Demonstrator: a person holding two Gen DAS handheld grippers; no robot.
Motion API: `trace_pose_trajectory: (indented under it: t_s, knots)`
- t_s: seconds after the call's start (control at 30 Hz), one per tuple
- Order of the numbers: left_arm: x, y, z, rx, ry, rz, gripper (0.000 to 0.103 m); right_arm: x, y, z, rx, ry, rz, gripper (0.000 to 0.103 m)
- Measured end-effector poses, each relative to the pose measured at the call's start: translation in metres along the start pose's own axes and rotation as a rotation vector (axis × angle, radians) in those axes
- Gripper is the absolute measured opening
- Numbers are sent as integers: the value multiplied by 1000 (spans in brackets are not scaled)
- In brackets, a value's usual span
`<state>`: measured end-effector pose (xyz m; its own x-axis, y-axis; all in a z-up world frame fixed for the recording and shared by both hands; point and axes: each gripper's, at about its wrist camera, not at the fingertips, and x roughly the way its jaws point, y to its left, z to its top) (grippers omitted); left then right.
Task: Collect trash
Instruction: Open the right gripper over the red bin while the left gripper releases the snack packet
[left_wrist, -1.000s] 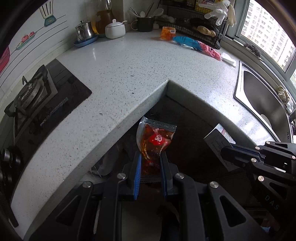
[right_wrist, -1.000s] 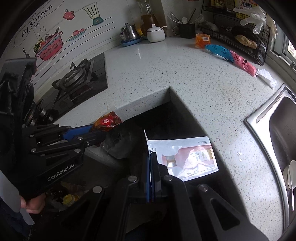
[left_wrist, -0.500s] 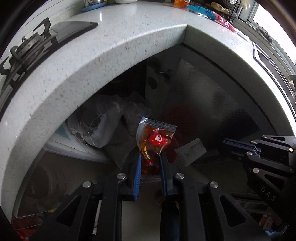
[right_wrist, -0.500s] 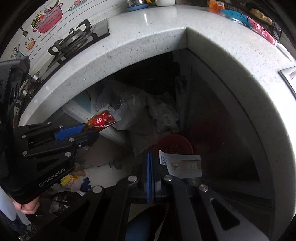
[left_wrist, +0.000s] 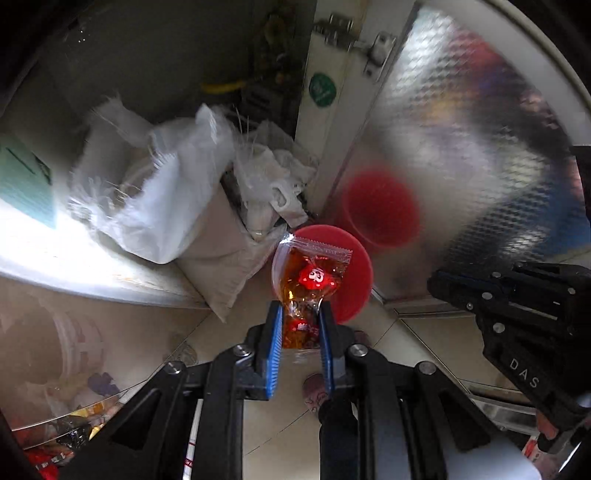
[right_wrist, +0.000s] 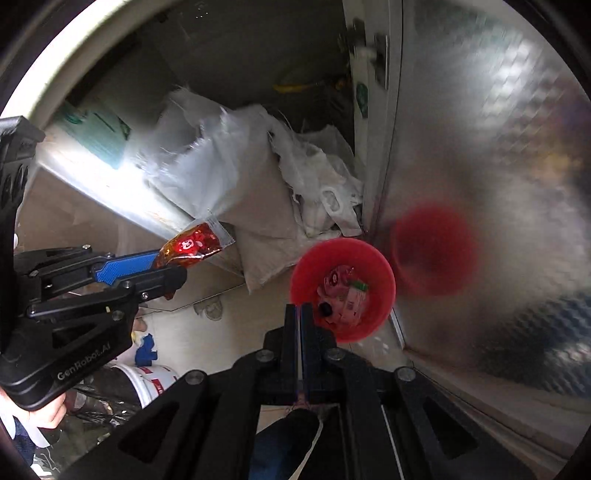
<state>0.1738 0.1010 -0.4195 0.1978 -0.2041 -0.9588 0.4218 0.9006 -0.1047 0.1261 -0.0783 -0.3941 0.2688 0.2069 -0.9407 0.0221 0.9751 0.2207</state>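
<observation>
My left gripper (left_wrist: 297, 314) is shut on an orange-red snack packet (left_wrist: 310, 280) and holds it above the near rim of a red trash bin (left_wrist: 354, 291) on the floor. The packet also shows in the right wrist view (right_wrist: 192, 247), left of the bin (right_wrist: 380, 280). My right gripper (right_wrist: 298, 314) is shut and empty, its fingertips at the bin's near-left rim. Wrappers and a white packet (right_wrist: 347, 295) lie inside the bin. The right gripper shows at the right in the left wrist view (left_wrist: 443, 284).
White sacks and plastic bags (right_wrist: 258, 184) are piled under the counter behind the bin. A shiny metal cabinet door (right_wrist: 498, 184) stands right of the bin and mirrors it. A white bucket (right_wrist: 147, 380) and floor clutter sit at lower left.
Both grippers have dropped from counter height to the floor-level bin. The white packet has left my right gripper, which is now shut and empty. The left still holds the snack packet.
</observation>
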Motion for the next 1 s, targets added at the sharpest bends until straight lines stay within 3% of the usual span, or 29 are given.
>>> trace_pose_trajectory:
  t_s: [0.27,0.5,0.57,0.63,0.7,0.8,0.93,1.0]
  knots:
    - [41,2,6,30,33,8,17,36,-19,-1,19,36,-2,1]
    - [51,1,7,49,63,8,17,48,-25,-5,13,68,-32,1]
    - [53,-1,7,54,69,-1,17,51,-27,-7,16,72,-45,8]
    - [55,-4,7,64,74,-9,17,49,-30,-10,37,65,-60,32]
    - [59,-8,7,72,83,-19,17,45,-33,-14,62,51,-70,46]
    - [66,-15,7,89,94,-24,17,42,-39,-21,96,55,-86,50]
    - [73,-24,8,99,116,-33,17,42,-48,-29,144,66,-120,70]
    - [78,-29,10,116,122,-31,17,42,-52,-33,162,72,-127,71]
